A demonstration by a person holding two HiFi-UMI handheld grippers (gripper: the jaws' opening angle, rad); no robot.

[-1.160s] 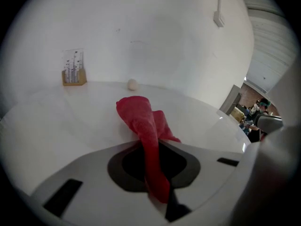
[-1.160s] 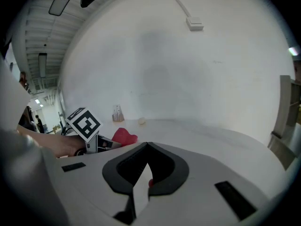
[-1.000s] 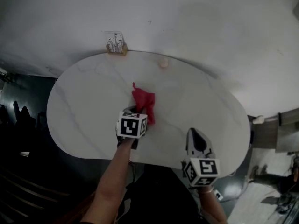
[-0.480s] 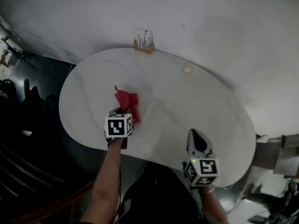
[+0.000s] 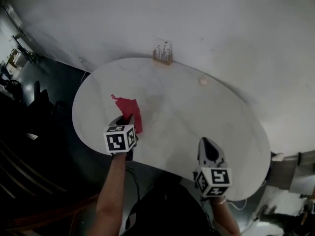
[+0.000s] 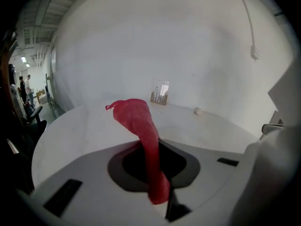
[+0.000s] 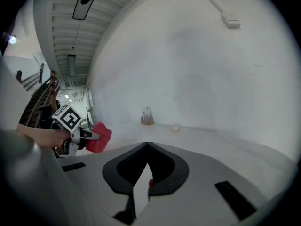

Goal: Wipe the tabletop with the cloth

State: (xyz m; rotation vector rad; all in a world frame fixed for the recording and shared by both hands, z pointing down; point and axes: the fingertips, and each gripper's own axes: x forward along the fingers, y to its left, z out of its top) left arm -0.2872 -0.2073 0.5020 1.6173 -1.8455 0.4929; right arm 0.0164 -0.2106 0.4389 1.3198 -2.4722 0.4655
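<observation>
**White wall [image 5: 197, 23], one table [image 5: 197, 117], one cloth in hand**

Wall: plain white, running behind the table's far edge. Table: one, oval, pale marble-look top with faint grey veins. Dark floor to the left.

Grippers: two. Left gripper [image 5: 127, 123] sits over the table's left part, jaws clamped on the cloth [image 5: 129, 109]. Right gripper [image 5: 208, 149] is over the near edge, well apart from the left, jaws closed together with nothing between them.

Cloth: one, red, bunched. It rises from between the left jaws and arches forward over the tabletop's left side. Contact with the top cannot be told.

Small items: one holder [image 5: 163, 53] at the far edge by the wall. One pale ball [image 5: 203, 81] to its right.
</observation>
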